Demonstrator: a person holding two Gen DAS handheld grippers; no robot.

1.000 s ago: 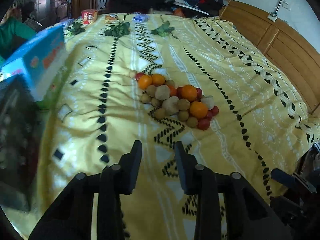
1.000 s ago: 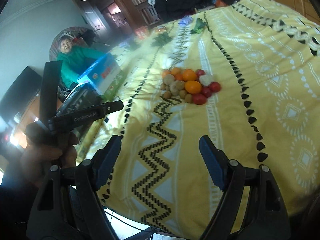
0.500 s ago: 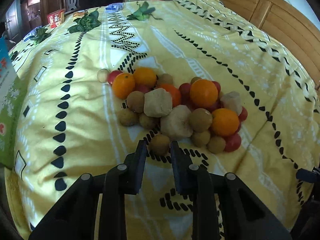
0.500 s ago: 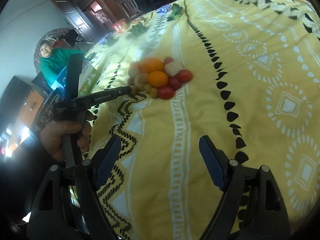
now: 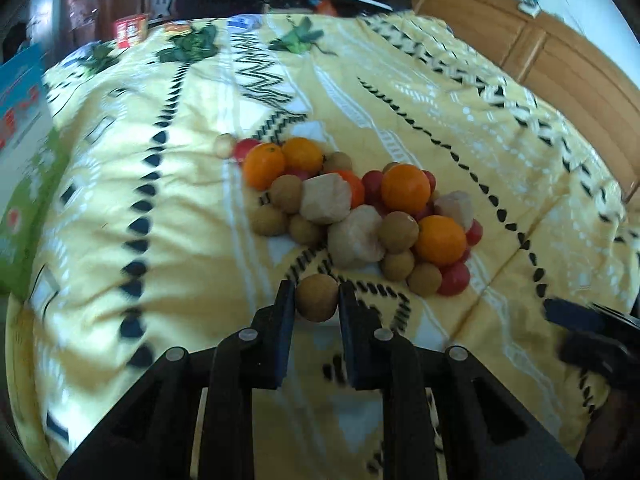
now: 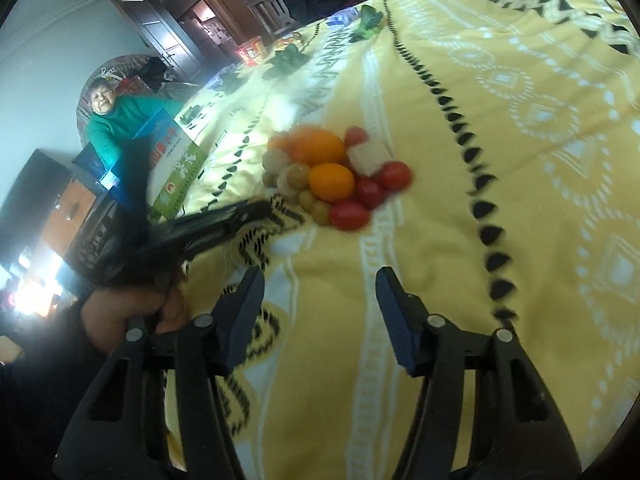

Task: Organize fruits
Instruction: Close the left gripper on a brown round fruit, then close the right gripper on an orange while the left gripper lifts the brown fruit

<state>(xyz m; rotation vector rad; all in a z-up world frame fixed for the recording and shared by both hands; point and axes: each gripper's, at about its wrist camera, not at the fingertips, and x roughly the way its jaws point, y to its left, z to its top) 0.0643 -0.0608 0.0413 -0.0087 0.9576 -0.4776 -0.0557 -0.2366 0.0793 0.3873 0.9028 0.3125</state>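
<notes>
- Here, the left gripper points steeply down at the near edge of a fruit pile; its jaws have just been closing and now clamp a small round brown fruit, one pad against each side.
- The clamped fruit sits at the fingertips, just in front of the pile and slightly apart from the nearest pale lumpy piece.
- Right gripper: angled down over bare bedspread, well short of the pile. Its jaws have just been closing but stand apart with nothing between them, only cloth below.
- In the right wrist view the left gripper appears as a blurred dark tool at left, held by a hand with a dark sleeve below it.
- Surface: a bed under a yellow bedspread printed with black triangles, zigzags and white bands. Wooden headboard along the right.
- Pile contents: oranges, red tomato-like fruits, several small brown round fruits, and pale lumpy pieces, all touching in one cluster near the bed's middle.
- Far end of the bed: green leafy bunches, a red packet, clothes heaped beyond.
- Left edge of the bed: a blue, white and green carton. A person in a green top sits behind it; dark wooden doors in the background.
</notes>
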